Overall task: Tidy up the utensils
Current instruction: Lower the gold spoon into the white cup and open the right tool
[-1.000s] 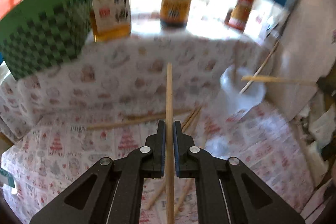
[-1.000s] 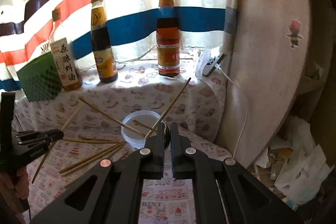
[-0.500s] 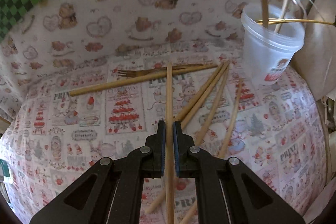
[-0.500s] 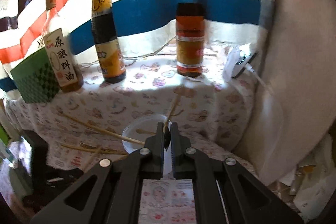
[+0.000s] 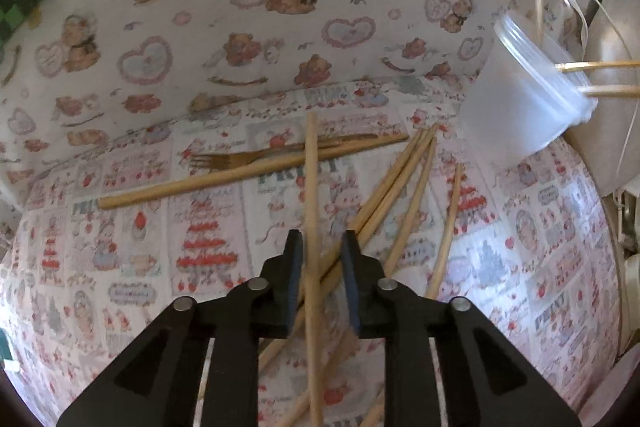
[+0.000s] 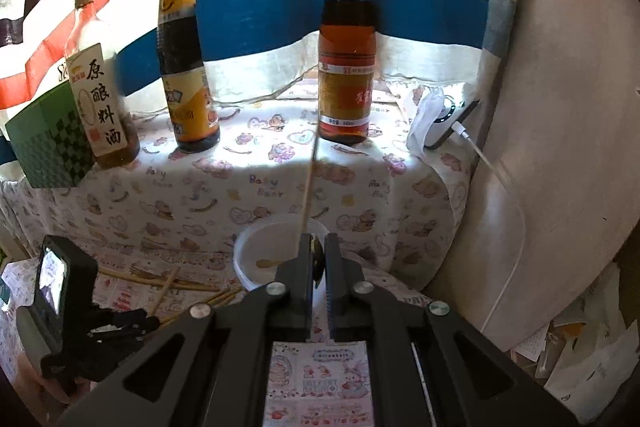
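Release: As its jaws open, the left gripper [image 5: 319,267] lets go of a long pale wooden chopstick [image 5: 311,187], which lies between them, no pad pressing it.
Axis: lengthwise along the fingers, tip toward the far edge of the cartoon-print tablecloth [image 5: 160,227], crossing a bronze metal fork [image 5: 256,158].
Right: the right gripper [image 6: 318,259] is clenched on a thin wooden chopstick [image 6: 310,183] slanting up from the clear plastic cup [image 6: 256,247].
Risk: the freed stick may roll into the loose pile; the tugged cup could tip.

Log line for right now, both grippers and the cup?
left gripper: opening, chopstick between jaws | right gripper: shut on thin stick | plastic cup: upright | loose chopsticks: on tablecloth
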`<state>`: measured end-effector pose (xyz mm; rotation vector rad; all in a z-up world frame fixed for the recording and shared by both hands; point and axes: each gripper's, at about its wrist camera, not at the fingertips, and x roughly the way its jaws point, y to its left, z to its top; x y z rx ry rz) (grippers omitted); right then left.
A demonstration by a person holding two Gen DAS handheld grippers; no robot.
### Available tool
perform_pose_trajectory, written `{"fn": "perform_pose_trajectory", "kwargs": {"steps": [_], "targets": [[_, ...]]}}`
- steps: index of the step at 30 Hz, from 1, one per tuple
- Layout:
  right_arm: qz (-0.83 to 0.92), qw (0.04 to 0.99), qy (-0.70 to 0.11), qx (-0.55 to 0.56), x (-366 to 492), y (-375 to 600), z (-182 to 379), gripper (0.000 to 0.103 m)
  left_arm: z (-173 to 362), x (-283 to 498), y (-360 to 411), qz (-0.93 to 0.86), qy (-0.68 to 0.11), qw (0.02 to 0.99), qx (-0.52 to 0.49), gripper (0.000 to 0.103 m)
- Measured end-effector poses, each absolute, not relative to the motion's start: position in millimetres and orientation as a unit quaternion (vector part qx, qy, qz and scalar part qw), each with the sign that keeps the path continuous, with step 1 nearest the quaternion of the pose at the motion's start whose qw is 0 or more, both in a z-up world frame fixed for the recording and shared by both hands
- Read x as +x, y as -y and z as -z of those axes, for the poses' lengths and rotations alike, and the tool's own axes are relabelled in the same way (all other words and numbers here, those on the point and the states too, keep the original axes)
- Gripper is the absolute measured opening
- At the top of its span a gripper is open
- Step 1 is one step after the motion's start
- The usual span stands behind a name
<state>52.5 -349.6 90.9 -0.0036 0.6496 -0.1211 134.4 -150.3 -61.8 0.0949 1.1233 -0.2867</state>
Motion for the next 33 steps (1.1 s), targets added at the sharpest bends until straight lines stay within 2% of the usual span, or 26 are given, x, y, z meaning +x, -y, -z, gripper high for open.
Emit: {"fn": "perform_pose_trajectory", "kwargs": {"steps": [9, 11, 13, 15, 18, 21, 25, 33], "targets": [[0.028, 0.938, -0.345, 0.005, 82.2, 348.7, -84.1, 0.006, 66.5, 176.5, 151.2, 0.125, -0.543, 0.83, 0.038, 0.021], [0.006, 0.937, -0.347, 0.027, 84.7, 352.8, -81.4, 0.006, 66.8, 181.4, 151.9, 0.13, -0.542, 0.829, 0.035, 0.018], [-0.011, 0.939, -0.341, 0.052, 84.2, 357.8, -79.9, 0.008, 66.4, 182.1, 154.0, 0.129, -0.54, 0.83, 0.048, 0.007], [-0.026, 0.941, -0.331, 0.066, 81.7, 361.1, -79.9, 0.01, 64.9, 181.3, 159.8, 0.138, -0.537, 0.83, 0.061, 0.006], [-0.041, 0.947, -0.307, 0.081, 74.7, 365.6, -84.2, 0.031, 51.0, 175.5, 158.3, 0.132, -0.521, 0.841, 0.057, 0.006], [-0.06, 0.948, -0.298, 0.091, 69.9, 370.3, -88.6, 0.032, 14.6, 161.7, 161.4, 0.144, -0.473, 0.867, 0.065, 0.006], [-0.065, 0.946, -0.29, 0.13, 61.5, 383.7, -90.1, 0.038, -44.9, 140.4, 162.7, 0.164, -0.394, 0.904, 0.014, 0.006], [-0.013, 0.957, -0.255, 0.138, 25.7, 406.0, -75.4, 0.044, -151.8, 98.2, 177.6, 0.199, -0.173, 0.962, -0.075, 0.006]]}}
